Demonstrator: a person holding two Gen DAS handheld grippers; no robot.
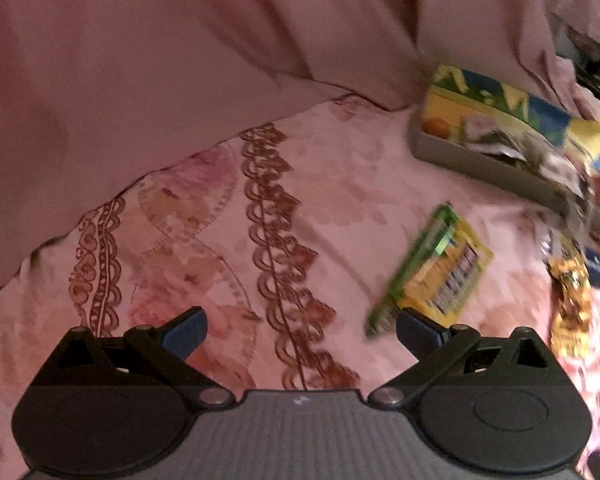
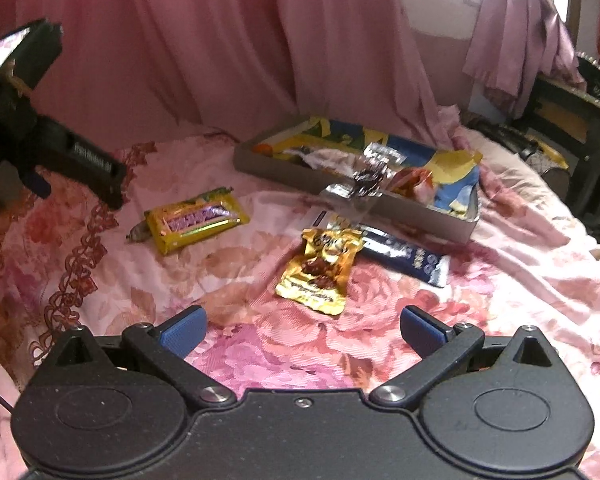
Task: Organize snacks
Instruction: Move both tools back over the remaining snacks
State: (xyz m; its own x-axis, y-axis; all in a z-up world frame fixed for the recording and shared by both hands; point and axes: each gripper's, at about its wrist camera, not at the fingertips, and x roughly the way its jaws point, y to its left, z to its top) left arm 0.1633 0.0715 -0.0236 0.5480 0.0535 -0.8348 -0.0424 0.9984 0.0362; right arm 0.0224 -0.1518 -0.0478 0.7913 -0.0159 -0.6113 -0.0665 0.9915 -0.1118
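Note:
A yellow and green snack packet (image 1: 440, 272) (image 2: 196, 222) lies flat on the floral bedspread. A gold snack pouch (image 2: 320, 268) (image 1: 570, 300) lies to its right, beside a dark blue snack bar (image 2: 406, 256). Behind them a grey tray (image 2: 432, 222) (image 1: 480, 168) holds several wrappers, and a silver wrapper (image 2: 364, 184) hangs over its front rim. My left gripper (image 1: 302, 334) is open above the cloth, left of the yellow packet, and holds nothing. Over the bedspread, short of the gold pouch, my right gripper (image 2: 302, 332) stands open and empty. The left gripper's body (image 2: 52, 148) shows at the right wrist view's left edge.
A pink curtain (image 2: 220, 40) hangs behind the bed. The bedspread (image 2: 284, 360) has a dark red lace strip (image 1: 276, 232) running across it. Dark furniture (image 2: 572, 120) with draped cloth stands at the far right.

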